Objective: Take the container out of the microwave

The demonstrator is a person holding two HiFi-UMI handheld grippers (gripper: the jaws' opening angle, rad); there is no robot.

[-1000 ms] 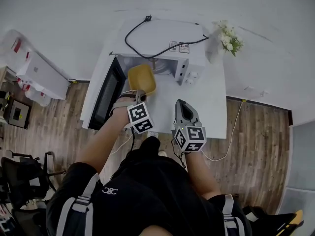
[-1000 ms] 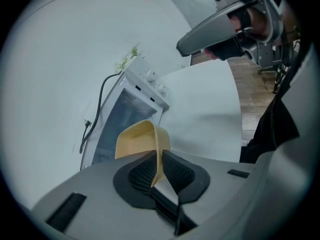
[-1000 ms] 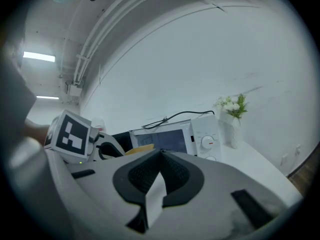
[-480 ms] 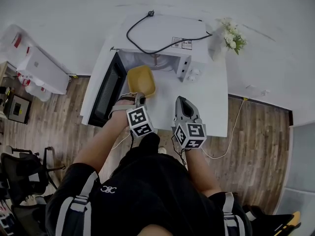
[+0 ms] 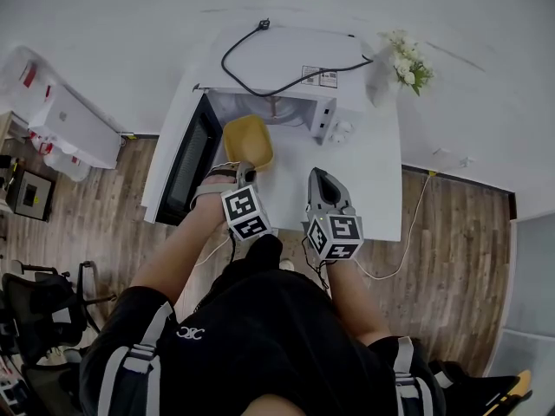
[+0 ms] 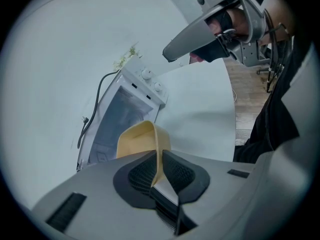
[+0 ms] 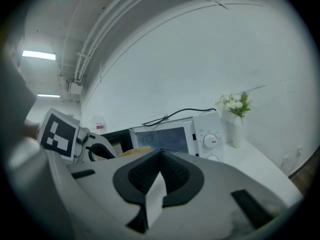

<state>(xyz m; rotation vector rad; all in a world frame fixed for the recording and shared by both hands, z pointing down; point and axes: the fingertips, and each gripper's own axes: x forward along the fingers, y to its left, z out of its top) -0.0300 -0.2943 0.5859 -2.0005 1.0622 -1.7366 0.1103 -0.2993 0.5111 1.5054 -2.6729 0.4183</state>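
Table (image 5: 373, 189): a white top is seen carrying the microwave (image 5: 286, 63) at its far edge, with a broad bare stretch in front and to the right. The near edge is met just ahead of the person's body.

The microwave door (image 5: 186, 167) is swung fully open to the left and stands as a dark wall along that side; room leftward is therefore restricted, while room rightward and toward the near edge is judged ample.

The yellow container (image 5: 248, 141) is found just in front of the oven opening, over the table, beside the open door. Whether it is touching the tabletop cannot be told.

The left gripper (image 5: 245, 176) is clamped on the container's near rim, the thin wall being pinched between the two pads. The right gripper (image 5: 323, 185) is held over the bare tabletop with its jaws together and nothing between them.

The withdrawal step is judged almost complete. The next move is expected to require the container to be drawn clear of the door edge, kept level and lowered onto the open surface before the clamp is released.

A vase of flowers (image 5: 386, 81) beside the microwave's right side is well apart from this path.
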